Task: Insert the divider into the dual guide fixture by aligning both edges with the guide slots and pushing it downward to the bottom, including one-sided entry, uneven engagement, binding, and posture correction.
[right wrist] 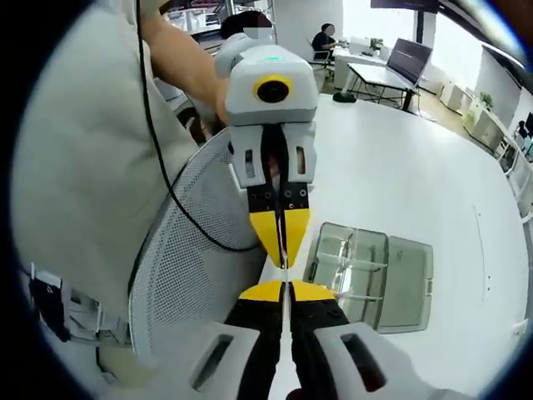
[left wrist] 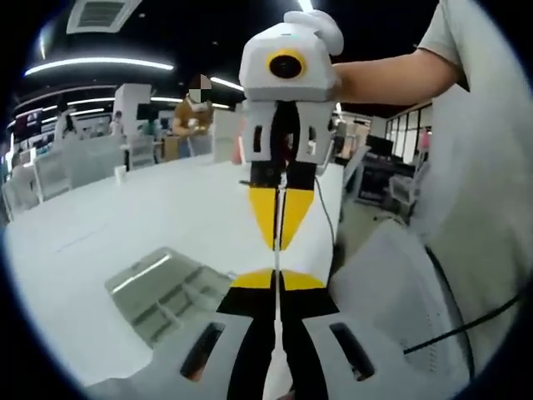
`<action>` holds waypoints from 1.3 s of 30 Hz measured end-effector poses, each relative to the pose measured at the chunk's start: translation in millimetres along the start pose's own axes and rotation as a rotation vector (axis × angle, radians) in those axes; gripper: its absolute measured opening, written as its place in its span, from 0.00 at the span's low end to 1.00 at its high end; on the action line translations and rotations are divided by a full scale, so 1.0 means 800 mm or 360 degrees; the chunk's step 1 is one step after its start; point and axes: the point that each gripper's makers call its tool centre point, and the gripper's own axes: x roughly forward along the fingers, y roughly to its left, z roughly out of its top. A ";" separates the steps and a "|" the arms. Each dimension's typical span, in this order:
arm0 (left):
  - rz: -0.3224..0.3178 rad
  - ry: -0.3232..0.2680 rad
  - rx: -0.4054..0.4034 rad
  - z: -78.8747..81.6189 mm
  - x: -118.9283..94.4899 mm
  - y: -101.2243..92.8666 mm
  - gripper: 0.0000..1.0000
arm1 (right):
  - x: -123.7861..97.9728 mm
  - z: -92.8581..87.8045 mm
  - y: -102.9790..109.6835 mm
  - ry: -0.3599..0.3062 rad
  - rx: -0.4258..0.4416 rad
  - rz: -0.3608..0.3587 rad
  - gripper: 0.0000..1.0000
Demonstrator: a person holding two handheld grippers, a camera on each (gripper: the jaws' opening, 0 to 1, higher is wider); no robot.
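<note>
Both edges of thin clear divider pinched: left gripper and right gripper closed on it, above table. Clear slotted fixture below; insertion not begun.

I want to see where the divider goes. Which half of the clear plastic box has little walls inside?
The half of the clear plastic box next to the yellow-tipped jaws: thin clear walls cross it. The other half, farther away, looks flat and plain.
</note>
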 end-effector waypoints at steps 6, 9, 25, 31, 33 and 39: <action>-0.0004 -0.0002 -0.0002 -0.002 0.000 -0.001 0.00 | 0.001 0.000 0.002 0.0005 0.0003 0.0011 0.00; -0.0003 -0.0004 -0.0007 -0.002 -0.001 0.000 0.00 | 0.001 0.000 0.002 0.0009 0.0006 0.0020 0.00; -0.0002 -0.0013 -0.0011 -0.002 -0.002 -0.004 0.00 | 0.007 0.003 0.006 0.0035 -0.0038 0.0034 0.00; -0.0006 -0.0012 -0.0009 -0.003 -0.002 -0.004 0.00 | 0.007 0.003 0.007 0.0044 -0.0024 0.0038 0.00; -0.0002 -0.0013 -0.0017 -0.003 -0.001 -0.003 0.00 | 0.006 0.004 0.006 0.0050 -0.0018 0.0037 0.00; 0.0010 -0.0017 -0.0061 -0.004 0.001 0.001 0.00 | 0.006 0.003 0.003 0.0081 0.0033 0.0041 0.00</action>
